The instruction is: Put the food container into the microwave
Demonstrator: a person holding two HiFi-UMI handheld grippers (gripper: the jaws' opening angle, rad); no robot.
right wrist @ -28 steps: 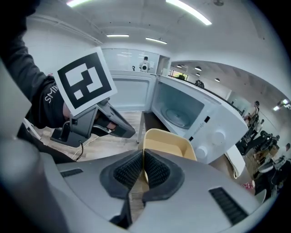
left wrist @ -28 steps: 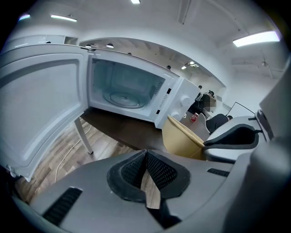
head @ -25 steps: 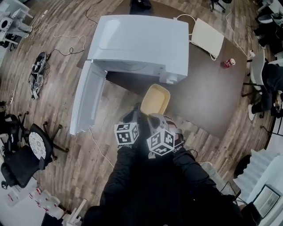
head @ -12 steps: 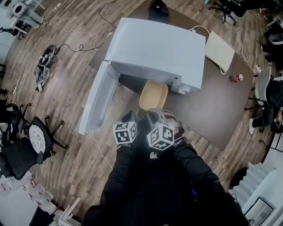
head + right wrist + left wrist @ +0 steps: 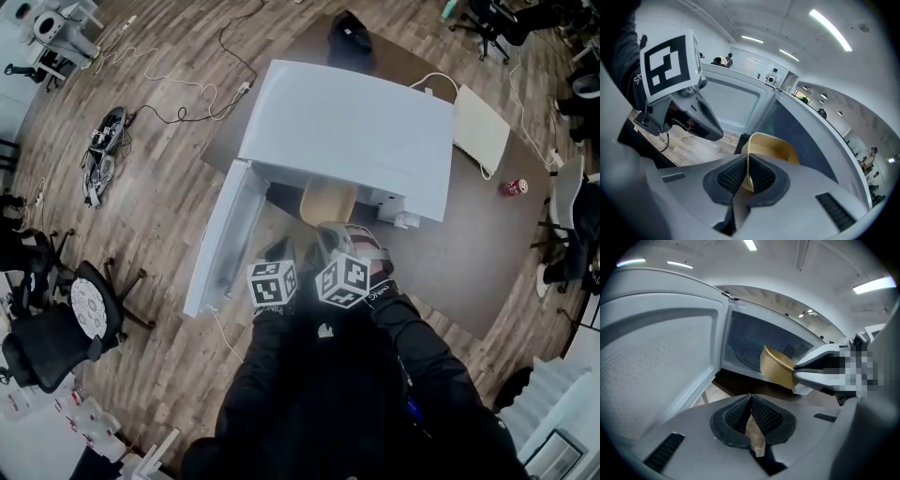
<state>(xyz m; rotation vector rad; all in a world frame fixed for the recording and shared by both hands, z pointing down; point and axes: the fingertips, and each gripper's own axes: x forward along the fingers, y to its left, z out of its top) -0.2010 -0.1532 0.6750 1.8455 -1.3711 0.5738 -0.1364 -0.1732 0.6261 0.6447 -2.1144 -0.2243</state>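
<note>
- Right gripper (image 5: 748,164): jaws clamped on rim of tan, rounded-rectangular food container (image 5: 774,145).
- Container partway inside boxy white microwave (image 5: 356,131); white door (image 5: 225,234) open.
- Left gripper (image 5: 751,401): jaws together, empty.

White all over, that microwave (image 5: 347,141), with a bluish-grey cavity. The food container (image 5: 328,199) is pale tan. The desk (image 5: 469,253) is dark brown and the floor (image 5: 159,225) grey-brown wood plank. The left gripper (image 5: 750,401) and right gripper (image 5: 747,171) are grey, with black cross-hatched pads (image 5: 767,417) and black-and-white square-marker cubes. Black sleeves (image 5: 319,403); a red can (image 5: 514,187).
</note>
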